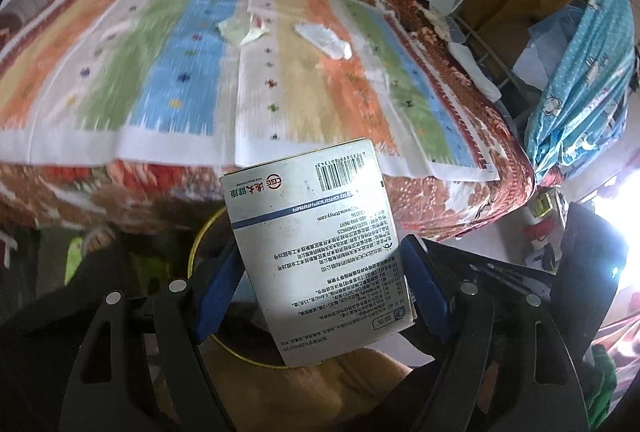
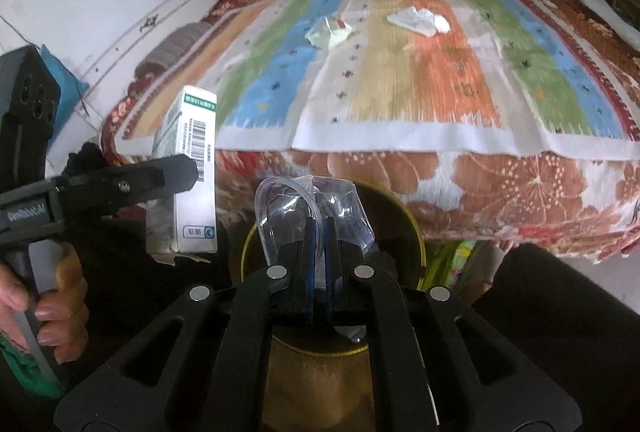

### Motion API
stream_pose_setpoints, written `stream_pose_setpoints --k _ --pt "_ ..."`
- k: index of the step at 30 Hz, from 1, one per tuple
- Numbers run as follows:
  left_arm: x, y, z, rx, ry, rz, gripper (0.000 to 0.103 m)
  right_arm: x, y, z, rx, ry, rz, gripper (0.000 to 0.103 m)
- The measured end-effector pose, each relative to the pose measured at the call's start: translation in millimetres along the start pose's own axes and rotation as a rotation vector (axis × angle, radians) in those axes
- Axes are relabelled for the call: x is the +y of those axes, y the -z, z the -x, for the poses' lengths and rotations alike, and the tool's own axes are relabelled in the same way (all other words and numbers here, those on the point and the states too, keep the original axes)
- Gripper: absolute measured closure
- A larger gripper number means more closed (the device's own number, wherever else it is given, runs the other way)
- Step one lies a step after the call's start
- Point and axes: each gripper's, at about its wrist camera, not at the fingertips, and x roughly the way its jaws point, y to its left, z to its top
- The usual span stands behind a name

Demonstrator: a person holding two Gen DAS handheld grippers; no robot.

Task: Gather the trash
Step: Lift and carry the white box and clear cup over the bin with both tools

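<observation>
Right now my left gripper (image 1: 320,268), at centre frame, clamps a medicine box (image 1: 316,248) across its width, while my right gripper (image 2: 319,232) pinches clear plastic wrap (image 2: 320,208); both hang over the bin (image 2: 412,232) at lower centre, ready to drop.

The right gripper (image 2: 319,232) pinches a crumpled clear plastic wrapper (image 2: 316,208) over a round yellow-rimmed bin (image 2: 412,232). At left, a hand (image 2: 44,308) holds the left gripper (image 2: 192,172), clamped on a white medicine box (image 2: 192,168). Two crumpled scraps (image 2: 330,32) lie on the striped bed cover (image 2: 400,92).
</observation>
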Motion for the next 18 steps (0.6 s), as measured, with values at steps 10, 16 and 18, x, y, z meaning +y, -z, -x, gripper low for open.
stream_pose_setpoints --k 10,16,18 --pt "20 7 -31 0.106 -0.054 0.106 0.026 -4 15 -39 0.129 0.047 -0.037 0.100" --pt "34 9 -47 0.151 -0.092 0.183 0.026 -7 18 -50 0.165 0.077 -0.049 0.100" --pt "39 9 -53 0.168 -0.107 0.208 0.026 -9 19 -55 0.181 0.086 -0.057 0.100"
